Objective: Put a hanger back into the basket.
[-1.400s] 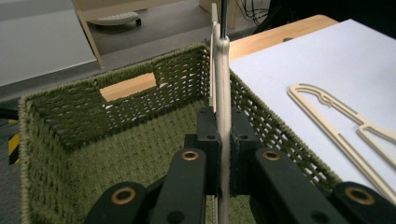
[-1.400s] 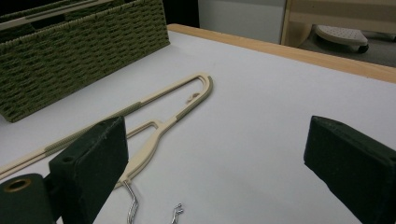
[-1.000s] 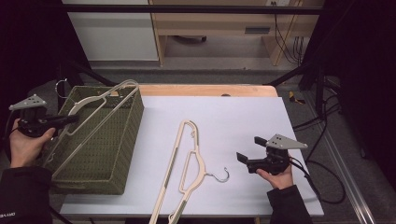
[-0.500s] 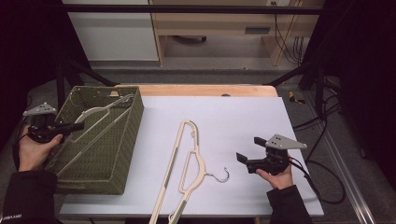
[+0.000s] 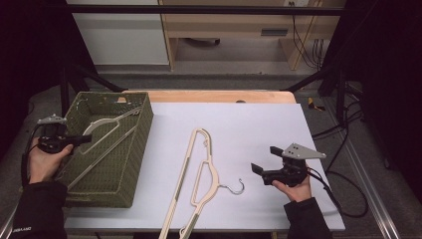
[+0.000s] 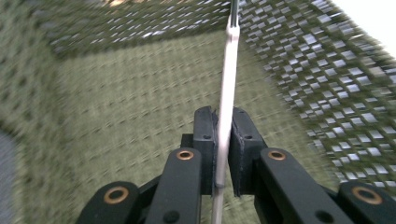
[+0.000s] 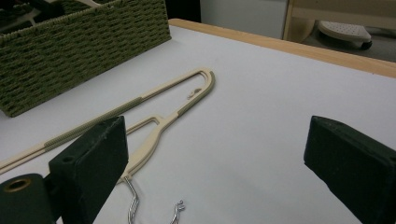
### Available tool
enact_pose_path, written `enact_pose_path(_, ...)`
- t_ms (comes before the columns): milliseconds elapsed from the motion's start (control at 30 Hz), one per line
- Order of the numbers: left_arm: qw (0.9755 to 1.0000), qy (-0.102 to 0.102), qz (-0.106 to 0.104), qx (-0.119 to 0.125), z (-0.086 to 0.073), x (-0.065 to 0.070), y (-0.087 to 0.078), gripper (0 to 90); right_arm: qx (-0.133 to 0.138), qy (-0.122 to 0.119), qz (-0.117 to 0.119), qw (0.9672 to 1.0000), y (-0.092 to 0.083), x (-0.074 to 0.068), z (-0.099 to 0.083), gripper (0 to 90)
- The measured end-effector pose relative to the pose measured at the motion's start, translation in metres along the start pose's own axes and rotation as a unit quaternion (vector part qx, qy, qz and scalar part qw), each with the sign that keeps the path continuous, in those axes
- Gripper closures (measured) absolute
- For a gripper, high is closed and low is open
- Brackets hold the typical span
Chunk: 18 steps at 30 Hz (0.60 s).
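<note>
left gripper (image 5: pixel 82 140): at the left wall of the basket, jaws reaching in over the rim; they have just been easing apart a little, yet the pads remain on either side of the hanger's thin bar and press on it.
held hanger (image 5: pixel 107 124): cream, lying aslant inside the basket, hook end toward the far right corner.
basket (image 5: pixel 130 149): green woven, on the table's left edge.
right gripper (image 5: pixel 259 169): low over the table at right, jaws spread wide, nothing between them.
second hanger (image 5: pixel 199 172): flat on the white table (image 5: pixel 259 124), metal hook toward the right gripper, apart from it.
</note>
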<state>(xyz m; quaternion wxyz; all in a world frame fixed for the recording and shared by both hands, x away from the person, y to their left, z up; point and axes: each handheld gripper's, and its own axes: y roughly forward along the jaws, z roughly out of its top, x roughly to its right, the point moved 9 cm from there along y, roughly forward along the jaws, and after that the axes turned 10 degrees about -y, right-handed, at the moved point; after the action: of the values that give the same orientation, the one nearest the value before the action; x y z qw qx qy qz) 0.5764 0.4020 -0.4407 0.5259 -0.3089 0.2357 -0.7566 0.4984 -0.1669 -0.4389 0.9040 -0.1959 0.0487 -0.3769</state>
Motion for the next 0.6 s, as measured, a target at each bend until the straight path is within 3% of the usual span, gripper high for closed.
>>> enact_pose_path(133, 0.9997, -0.018, 0.013, 0.001, -0.005, -0.012, 0.001, 77.4, 0.000, 0.002, 0.001, 1.0000, 0.001, -0.001, 0.000, 6.9)
enact_pose_path(267, 0.9987, -0.027, 0.042, -0.010, -0.011, -0.022, 0.005, 69.9, -0.001, 0.001, 0.000, 1.0000, 0.002, -0.001, 0.000, 6.9)
enact_pose_path(333, 0.9982, -0.020, 0.055, -0.015, -0.012, -0.026, 0.006, 64.7, 0.000, 0.001, 0.001, 1.0000, 0.002, -0.001, 0.000, 6.9)
enact_pose_path(467, 0.9967, -0.025, 0.072, -0.030, -0.016, -0.030, 0.011, 51.3, 0.001, 0.003, 0.001, 1.0000, 0.001, -0.001, 0.000, 6.9)
enact_pose_path(600, 0.9936, -0.020, 0.100, -0.048, -0.021, -0.035, 0.010, 46.7, 0.001, 0.002, 0.000, 1.0000, 0.001, -0.001, 0.000, 6.9)
